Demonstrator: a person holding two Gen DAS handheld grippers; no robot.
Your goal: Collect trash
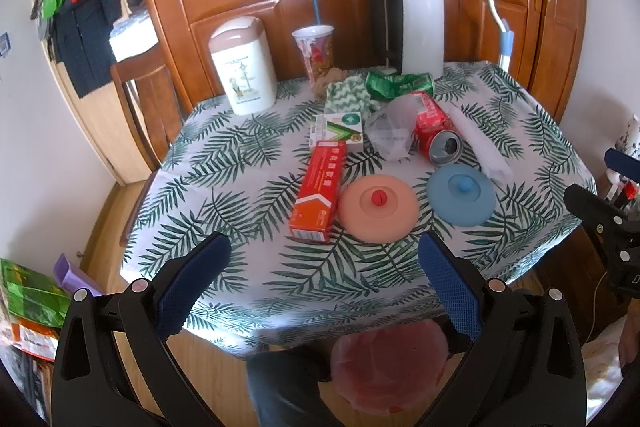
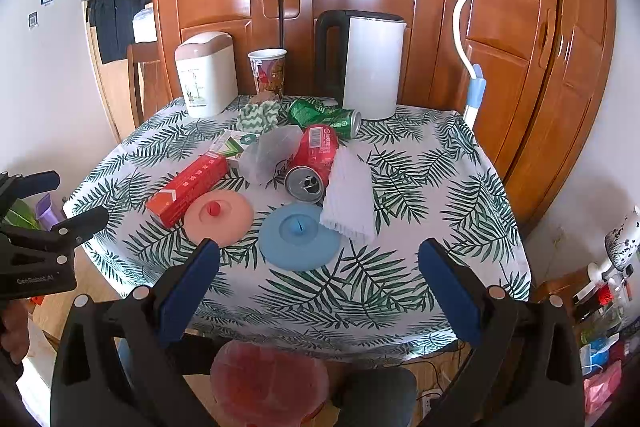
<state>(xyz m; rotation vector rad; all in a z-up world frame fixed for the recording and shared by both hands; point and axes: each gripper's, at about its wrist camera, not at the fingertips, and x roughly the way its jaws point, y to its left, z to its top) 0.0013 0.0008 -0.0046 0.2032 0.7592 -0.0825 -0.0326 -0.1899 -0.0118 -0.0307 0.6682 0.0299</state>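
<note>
Trash lies mid-table: a red can (image 1: 434, 131) (image 2: 312, 159) on its side, a crushed green can (image 1: 400, 85) (image 2: 328, 117), a clear plastic cup (image 1: 394, 131) (image 2: 272, 151), a red carton (image 1: 320, 191) (image 2: 188, 187), a green-white box (image 1: 340, 131) (image 2: 236, 143) and white folded paper (image 1: 480, 143) (image 2: 352, 195). My left gripper (image 1: 320, 251) (image 2: 68, 201) hovers open over the table's near edge, holding nothing. My right gripper (image 2: 320, 251) (image 1: 592, 211) is open beside it, also holding nothing. A pink-lined bin (image 1: 388, 367) (image 2: 268, 383) sits below the near edge.
A pink lid (image 1: 378, 207) and a blue lid (image 1: 460, 193) lie nearest the grippers. At the back stand a lidded tabletop bin (image 1: 242, 67), a paper cup (image 1: 314, 51), a kettle (image 1: 416, 27) and a green-white cloth (image 1: 344, 93). A wooden wardrobe rises behind; a chair stands left.
</note>
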